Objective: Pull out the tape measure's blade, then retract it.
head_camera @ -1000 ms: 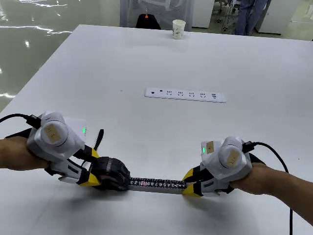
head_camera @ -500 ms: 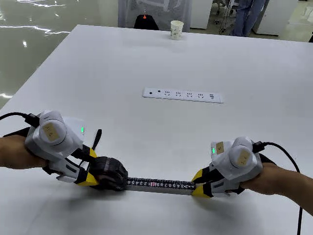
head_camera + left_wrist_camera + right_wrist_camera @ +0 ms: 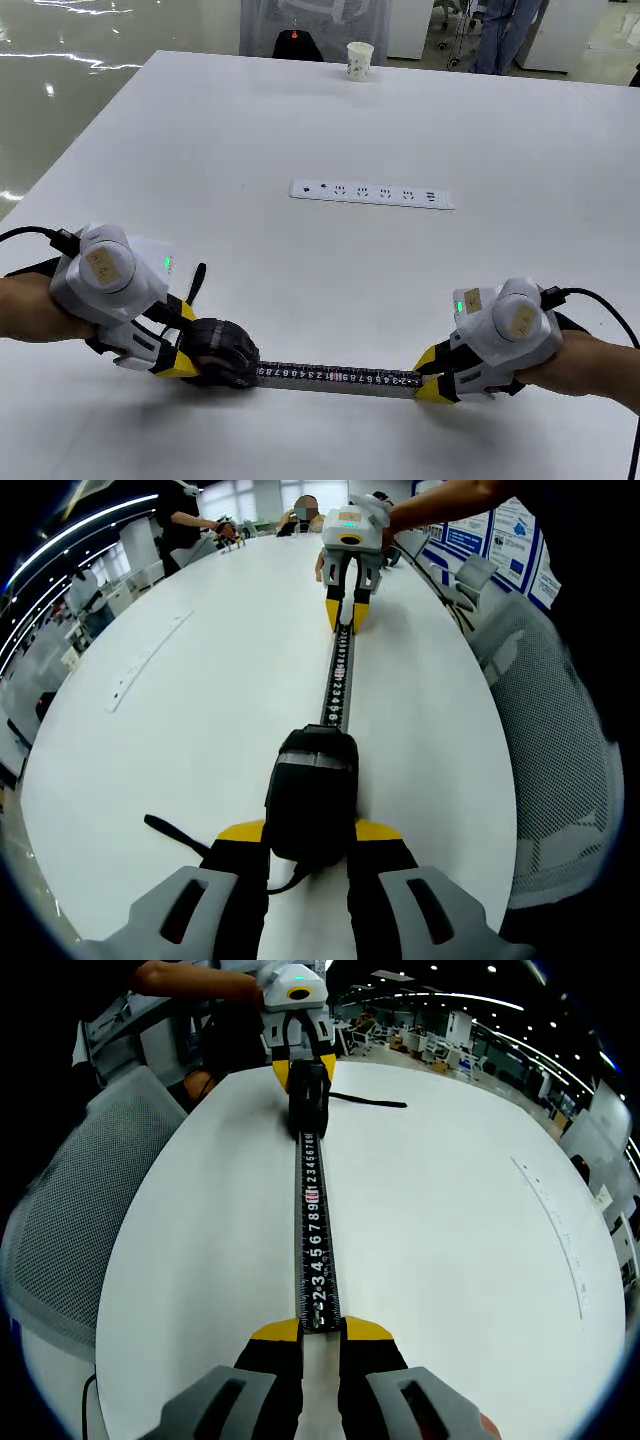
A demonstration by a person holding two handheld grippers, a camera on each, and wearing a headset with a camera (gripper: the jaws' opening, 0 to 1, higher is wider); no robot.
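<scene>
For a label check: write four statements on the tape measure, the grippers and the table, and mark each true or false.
1. The left gripper clamps the tape measure's case. True.
2. The blade is fully retracted. False: it stretches from the case to the right gripper.
3. The right gripper holds the blade's end. True.
4. The paper cup stands beside the power strip. False: it stands near the table's far edge, well apart.
</scene>
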